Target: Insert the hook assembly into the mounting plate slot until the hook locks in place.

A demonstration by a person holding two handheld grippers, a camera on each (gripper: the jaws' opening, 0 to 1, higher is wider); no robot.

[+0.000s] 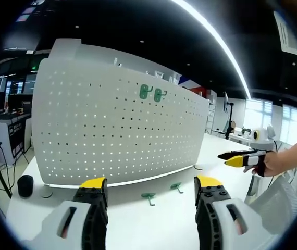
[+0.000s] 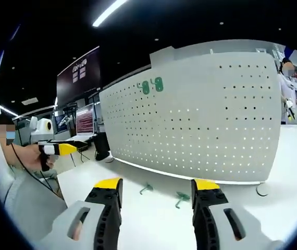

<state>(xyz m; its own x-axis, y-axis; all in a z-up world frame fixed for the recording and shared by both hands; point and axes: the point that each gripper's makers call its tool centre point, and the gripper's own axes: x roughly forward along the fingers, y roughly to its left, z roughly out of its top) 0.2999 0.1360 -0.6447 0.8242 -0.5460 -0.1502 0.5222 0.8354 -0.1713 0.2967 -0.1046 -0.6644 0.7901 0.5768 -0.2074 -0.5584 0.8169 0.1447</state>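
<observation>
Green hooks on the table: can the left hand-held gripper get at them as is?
Probably yes. The left hand-held gripper is open, and both green hooks lie on bare table ahead, nothing between.

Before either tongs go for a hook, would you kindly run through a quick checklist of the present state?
1. Left tongs open, empty: ok.
2. Right tongs open, empty: ok.
3. Two green hooks on the table, one nearer, one farther: ok.
4. White pegboard upright, two green hooks already mounted on it: ok.
5. A hook held: not ok.
6. Which slot is the target: cannot tell.
</observation>
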